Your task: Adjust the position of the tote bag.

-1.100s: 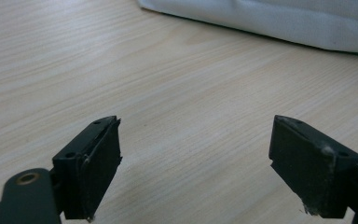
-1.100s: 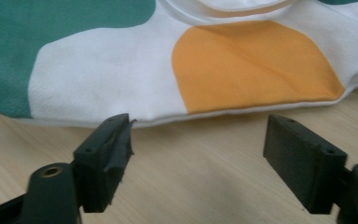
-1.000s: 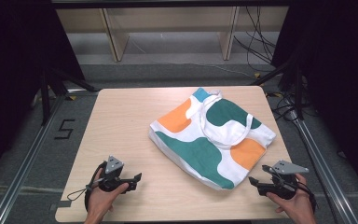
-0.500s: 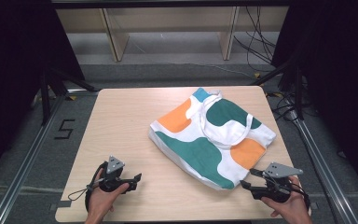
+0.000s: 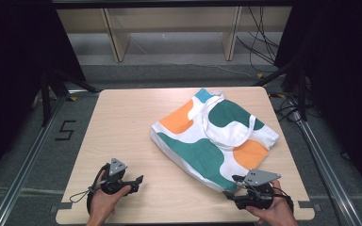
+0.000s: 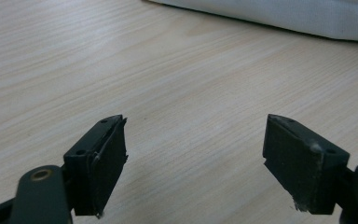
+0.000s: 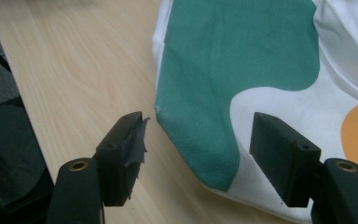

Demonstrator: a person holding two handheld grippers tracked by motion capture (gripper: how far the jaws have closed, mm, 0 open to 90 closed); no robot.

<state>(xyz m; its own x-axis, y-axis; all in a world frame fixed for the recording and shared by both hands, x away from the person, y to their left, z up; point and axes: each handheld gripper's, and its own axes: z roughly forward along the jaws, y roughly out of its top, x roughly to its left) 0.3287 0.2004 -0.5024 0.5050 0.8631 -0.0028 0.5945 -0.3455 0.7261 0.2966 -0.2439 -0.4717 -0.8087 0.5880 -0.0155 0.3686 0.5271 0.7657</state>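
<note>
Right jaws: standing wide apart on the right gripper [image 7: 193,151], having just been opening again after a brief narrowing, with the near corner of the tote bag [image 7: 242,88] lying between them but not pinched; the pads are pressing on nothing.
Left jaws: spread wide on the left gripper [image 6: 196,158], gripping nothing, hovering over bare table [image 6: 121,60] with the bag's edge showing far ahead.
Bag's place: lying flat on the right half of the table, near corner just in front of the right gripper, white handles resting on top toward the far side.
Progress: looking like the very start; the right gripper is lining up on the corner, and no grasp is made yet.
Left to do: probably closing on the corner, then lifting or folding; which one I cannot tell.
Count: one bag, two handles, two grippers, one table.
</note>
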